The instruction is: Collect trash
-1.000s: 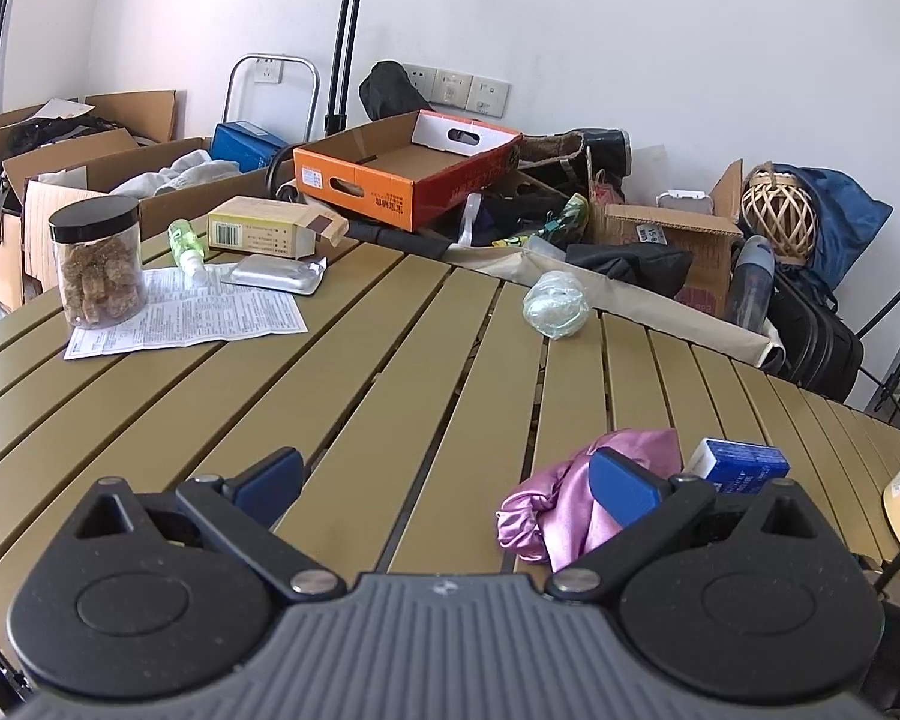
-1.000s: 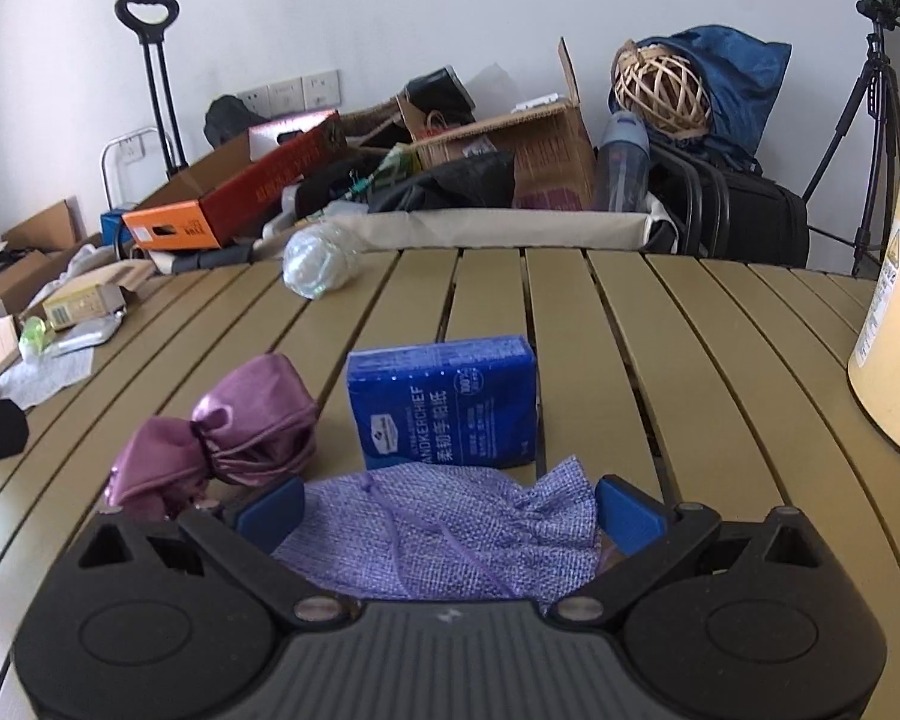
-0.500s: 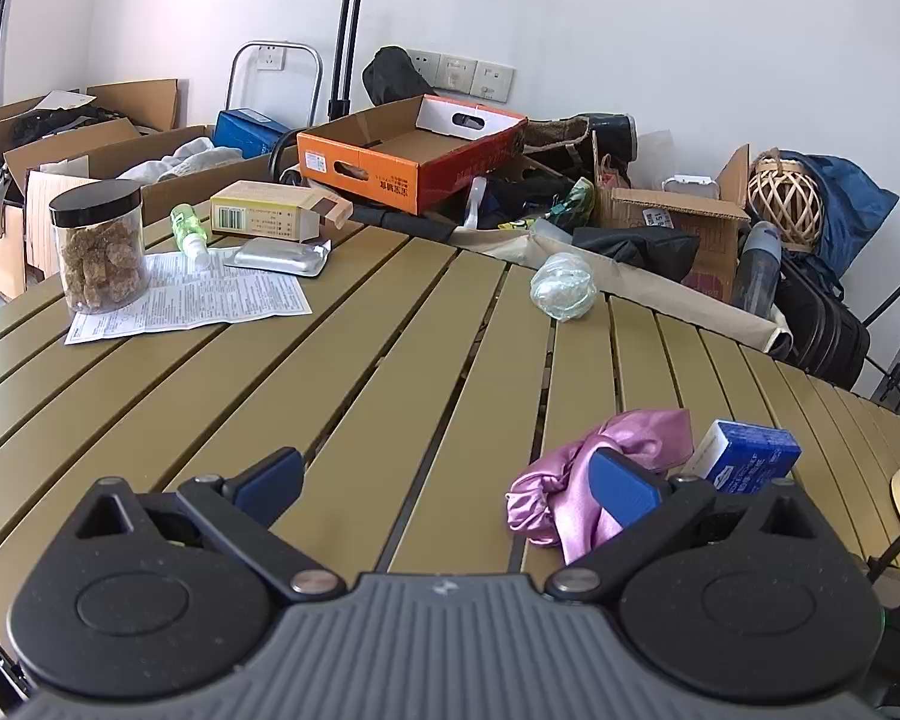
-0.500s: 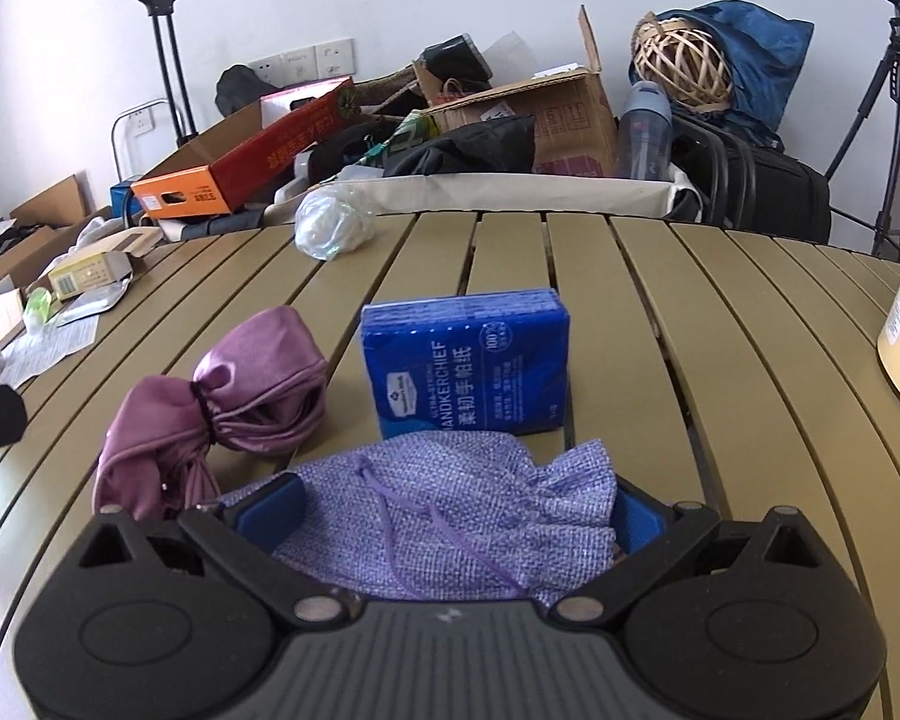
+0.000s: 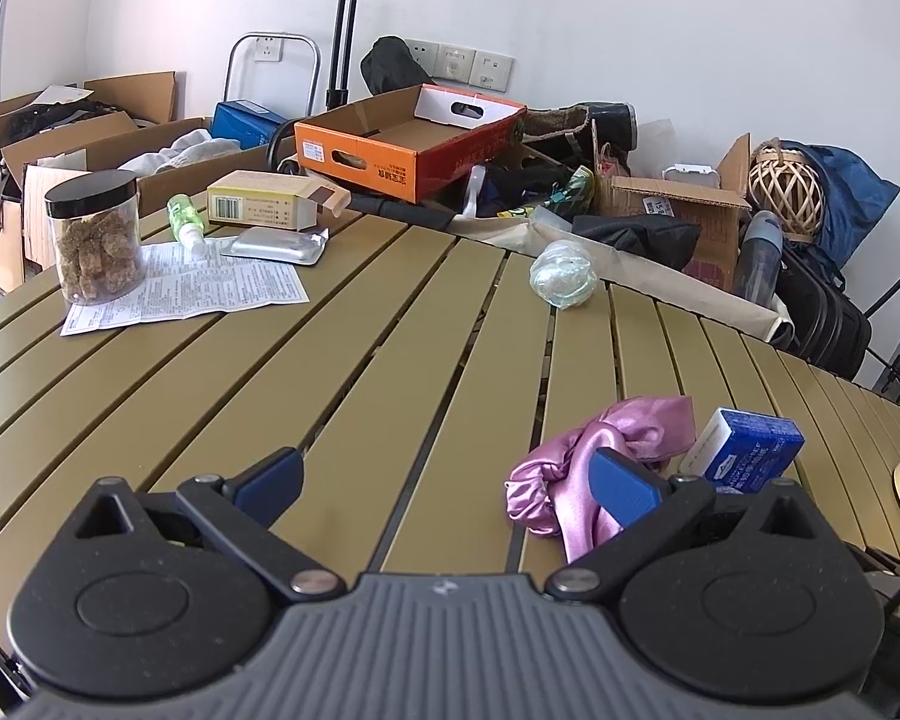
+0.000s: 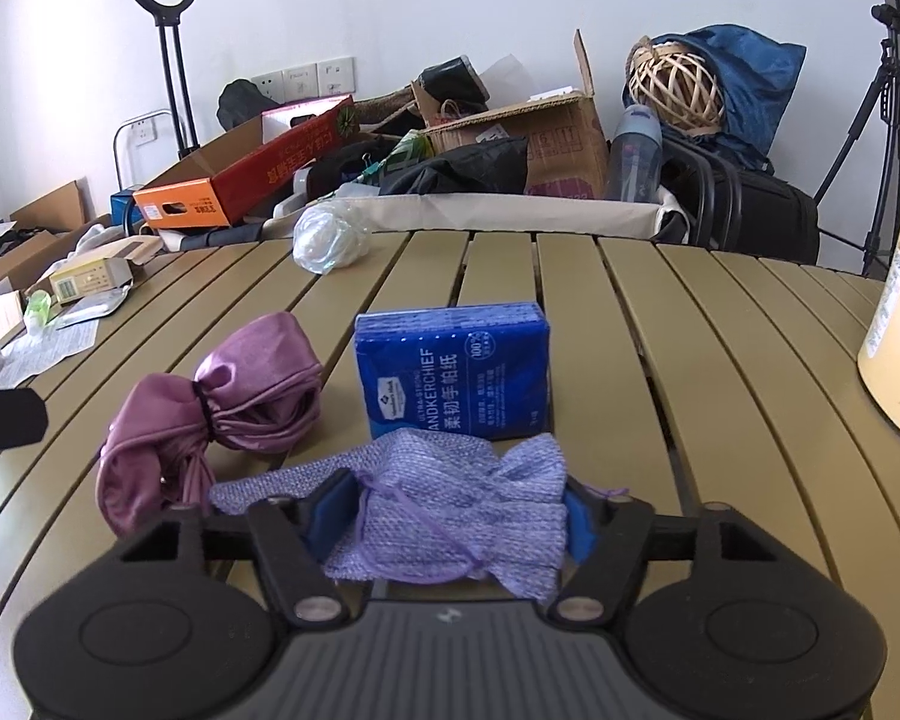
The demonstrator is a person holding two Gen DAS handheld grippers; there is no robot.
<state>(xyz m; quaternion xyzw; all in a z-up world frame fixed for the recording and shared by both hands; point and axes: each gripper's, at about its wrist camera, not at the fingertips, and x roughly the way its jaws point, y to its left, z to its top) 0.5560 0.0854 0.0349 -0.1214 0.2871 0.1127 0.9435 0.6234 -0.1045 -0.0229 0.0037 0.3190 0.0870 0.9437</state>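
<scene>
Open slats on the left, clutter near right

Bare desk [image 5: 330, 372] runs far-left toward the jar [image 5: 95, 240]; pink pouch [image 6: 222, 420] and blue tissue pack [image 6: 456, 372] block the near right.

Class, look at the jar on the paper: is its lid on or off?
On. The jar stands upright, black lid seated on top, brown chunks inside.

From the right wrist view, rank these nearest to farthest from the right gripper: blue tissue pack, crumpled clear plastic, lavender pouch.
1. Lavender pouch: between the fingers of the right gripper.
2. Blue tissue pack: just behind the pouch, centre.
3. Crumpled clear plastic: far table edge, left of centre.
</scene>
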